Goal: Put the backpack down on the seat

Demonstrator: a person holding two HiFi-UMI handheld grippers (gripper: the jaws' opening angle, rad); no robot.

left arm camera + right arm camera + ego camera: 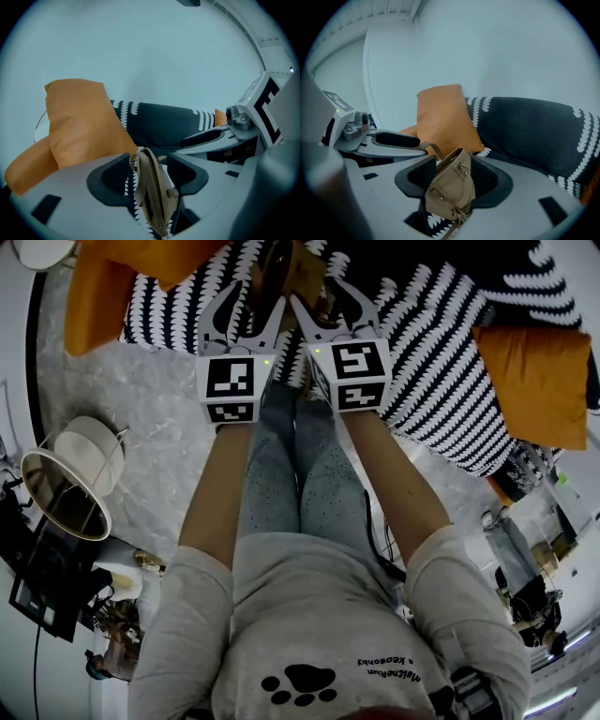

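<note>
**Backpack on the sofa seat, both grippers released**

- Small tan backpack [279,276] sits on the black-and-white patterned seat [450,381] of the sofa, at the far side of the scene, straight ahead of the person's knees. Patterned cloth shows directly under it in both gripper views.
- Left gripper [242,306]: fingers spread wide. In the left gripper view the backpack [152,192] is seen edge-on between them, strap looped over its top, with a gap on each side. No pad presses on it.
- Right gripper [330,301]: fingers likewise spread. In the right gripper view the backpack [452,190] shows its face with studs and a zip, and fills much of the space between the fingers. It lies close to the left one; I cannot tell whether it brushes that pad. No clamping shows.
- The two grippers sit side by side, near each other, marker cubes toward the person, both pointing at the bag.
- One orange cushion [103,287] lies on the sofa at far left, another [539,371] at right. The bag is apart from both.
- Grey mottled floor [159,418] runs in front of the sofa, near left.
</note>
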